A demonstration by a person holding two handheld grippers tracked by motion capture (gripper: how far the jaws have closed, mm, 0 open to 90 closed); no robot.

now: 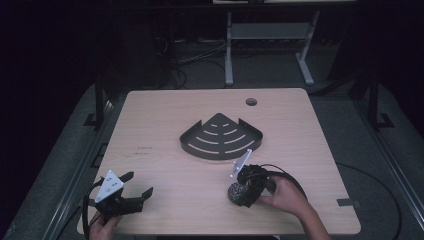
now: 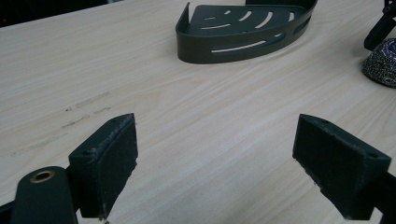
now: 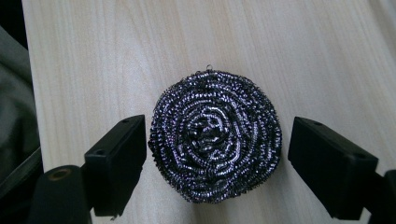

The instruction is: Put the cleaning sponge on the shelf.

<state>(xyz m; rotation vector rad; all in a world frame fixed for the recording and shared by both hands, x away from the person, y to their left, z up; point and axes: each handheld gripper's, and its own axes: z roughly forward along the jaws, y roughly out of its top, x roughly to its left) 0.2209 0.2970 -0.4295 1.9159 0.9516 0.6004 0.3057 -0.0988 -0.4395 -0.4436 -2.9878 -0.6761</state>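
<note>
Round, coiled steel scourer (image 3: 215, 136), silvery-dark, lies flat on table (image 3: 116, 56).

Shiny coiled-wire metal scourer (image 3: 215, 135), matt wood-grain table (image 3: 116, 56)

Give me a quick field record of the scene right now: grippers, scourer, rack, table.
left gripper: open, above bare table at the near left, nothing between its fingers
right gripper: open, fingers either side of the scourer, left one at its edge, right one apart
scourer: round steel-wool coil, flat on the table, near right
rack: dark slotted corner shelf, mid-table, empty
table: light wood, round hole near the far edge
</note>
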